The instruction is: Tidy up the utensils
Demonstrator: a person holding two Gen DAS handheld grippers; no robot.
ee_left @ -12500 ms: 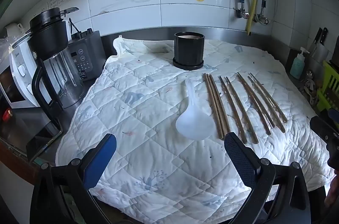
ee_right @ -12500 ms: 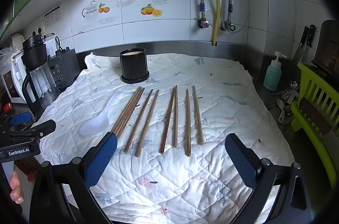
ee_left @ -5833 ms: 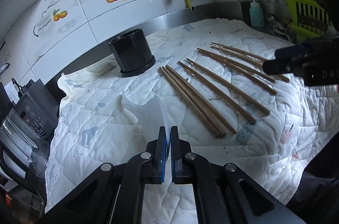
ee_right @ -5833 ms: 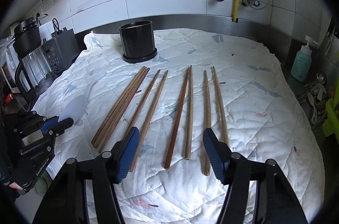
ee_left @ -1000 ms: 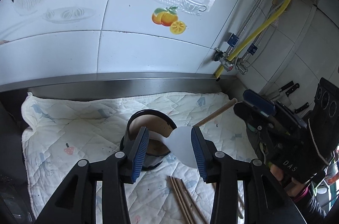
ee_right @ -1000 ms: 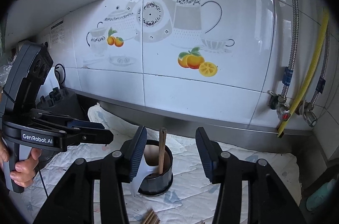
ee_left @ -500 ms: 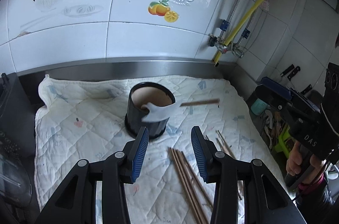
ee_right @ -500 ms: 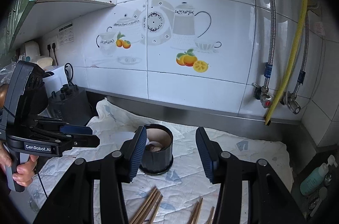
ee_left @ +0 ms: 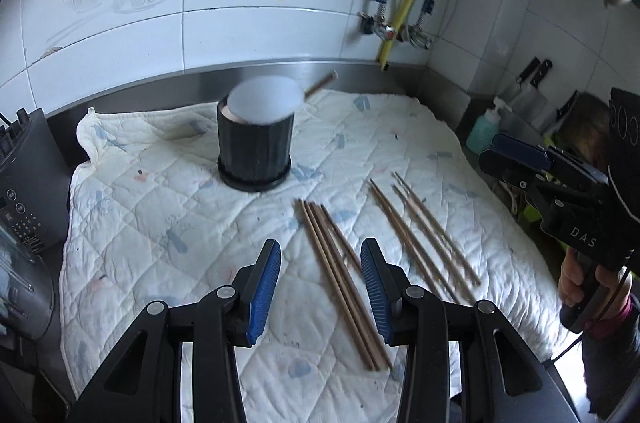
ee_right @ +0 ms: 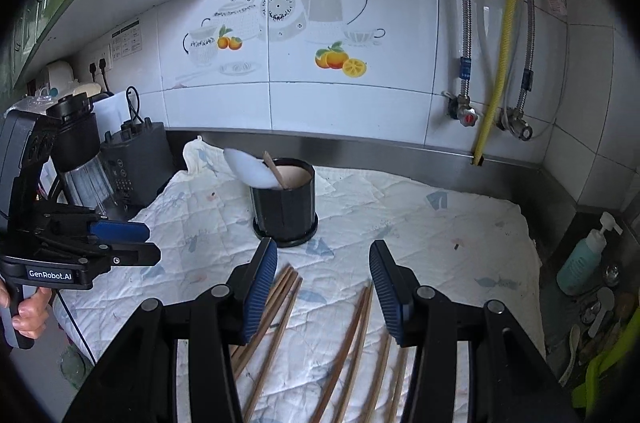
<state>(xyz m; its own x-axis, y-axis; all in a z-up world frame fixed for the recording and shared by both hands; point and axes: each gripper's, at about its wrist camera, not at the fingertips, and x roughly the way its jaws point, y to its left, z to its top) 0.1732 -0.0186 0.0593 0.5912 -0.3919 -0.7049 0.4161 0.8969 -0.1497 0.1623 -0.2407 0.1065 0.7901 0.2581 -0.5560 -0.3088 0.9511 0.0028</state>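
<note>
1. My left tongs (ee_left: 320,297) are part open and hold nothing; the blue pads have a clear gap between them.
2. My right tongs (ee_right: 322,293) are part open too and hold nothing.
3. The black cup (ee_left: 255,151) stands on the quilted cloth (ee_left: 160,207) that covers the surface; it is ahead of both tongs, a bit to the left, and well apart from them.
4. The white spoon (ee_left: 264,100) is in the cup; its wide end sticks up over the rim and leans; I think this part is done.
5. One brown chopstick (ee_left: 320,83) is in the cup as well; it leans out over the rim to the right in the left view.
6. The other chopsticks are not put away yet; one bunch (ee_left: 340,259) lies flat on the cloth just ahead of my left tongs, and it passes between the pads in the picture, but the pads do not touch it.
7. A second bunch (ee_left: 424,227) lies further right, nearer my right tongs; in the right view these sticks (ee_right: 360,339) run under and between the pads.
8. So I judge the job is only just begun; most sticks are left to pick up and drop in the cup.
9. A blender (ee_right: 76,159) and a soap bottle (ee_right: 584,255) sit off to the sides.
</note>
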